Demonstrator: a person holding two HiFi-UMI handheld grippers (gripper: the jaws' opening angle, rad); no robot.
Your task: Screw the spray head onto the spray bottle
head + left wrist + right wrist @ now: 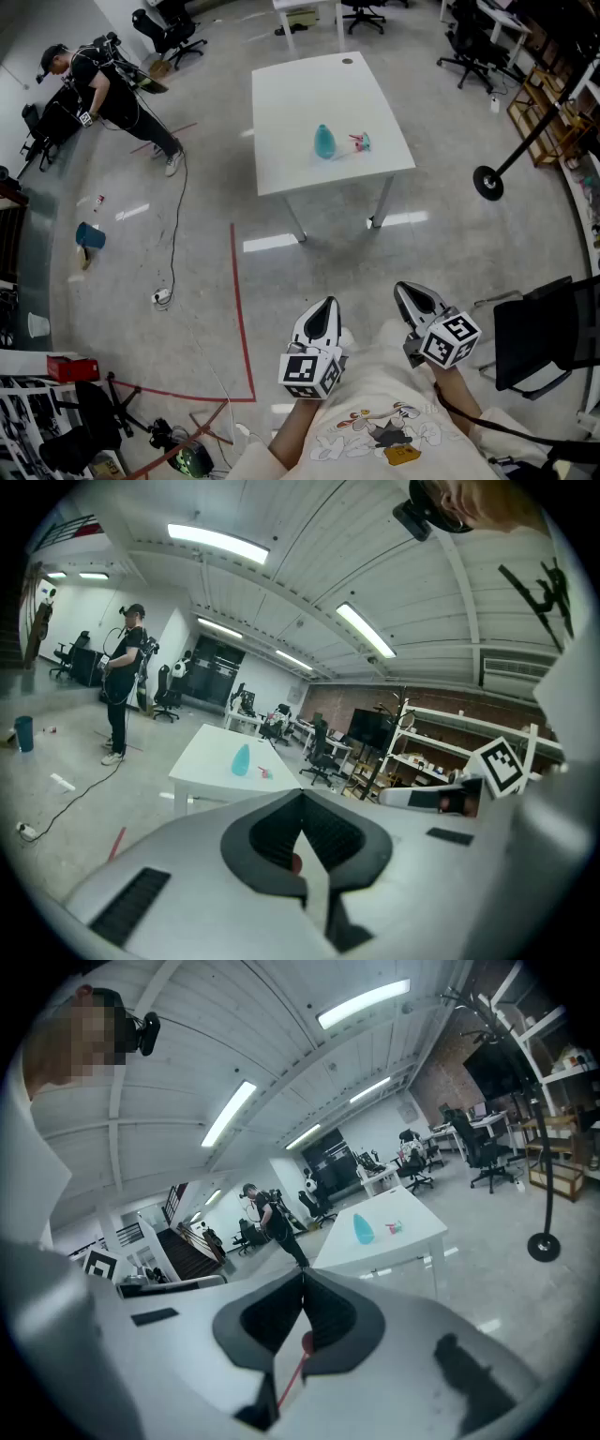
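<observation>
Hanging well short of the white rectangular table point(309, 94), the left gripper point(325, 305) and the right gripper point(405, 287) each have their jaws pressed together on nothing, close to the person's body. On that table, toward its near edge, the teal translucent plastic spray bottle point(324, 142) stands upright, with the small pink-and-teal spray head point(360, 142) lying just beside it, unattached. Nothing of the task looks done: walking up, grasping both parts and screwing the head on all remain.
</observation>
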